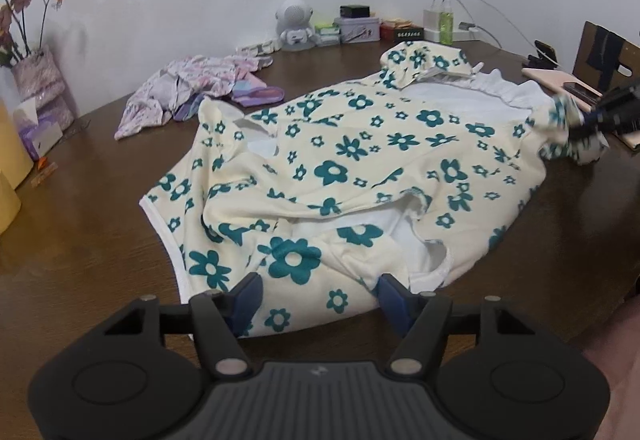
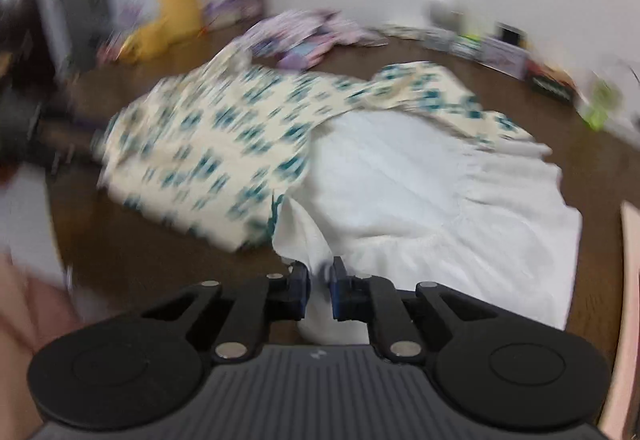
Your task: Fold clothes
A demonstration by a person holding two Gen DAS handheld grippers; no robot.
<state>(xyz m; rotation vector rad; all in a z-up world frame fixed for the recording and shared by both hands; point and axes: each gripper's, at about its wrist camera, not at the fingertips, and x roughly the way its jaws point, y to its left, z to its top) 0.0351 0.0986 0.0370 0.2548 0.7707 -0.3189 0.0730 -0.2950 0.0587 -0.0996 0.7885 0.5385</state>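
A cream dress with teal flowers (image 1: 360,159) lies spread and rumpled on the brown table (image 1: 92,224). My left gripper (image 1: 320,298) is at its near edge, jaws wide apart, with floral fabric lying between the fingers but no pad visibly pressing it. In the blurred right wrist view the dress (image 2: 200,143) shows its white lining (image 2: 400,191) turned up. My right gripper (image 2: 320,280) is shut on a bunched fold of that white fabric. From the left wrist view the right gripper (image 1: 588,123) holds the dress's far right corner, lifted slightly.
A pile of pink and purple clothes (image 1: 192,91) lies behind the dress on the left. A vase with flowers (image 1: 36,79) stands far left. Along the wall are a small white figure (image 1: 294,25), tins (image 1: 356,27) and a green bottle (image 1: 446,21). A pink book (image 1: 556,79) lies at right.
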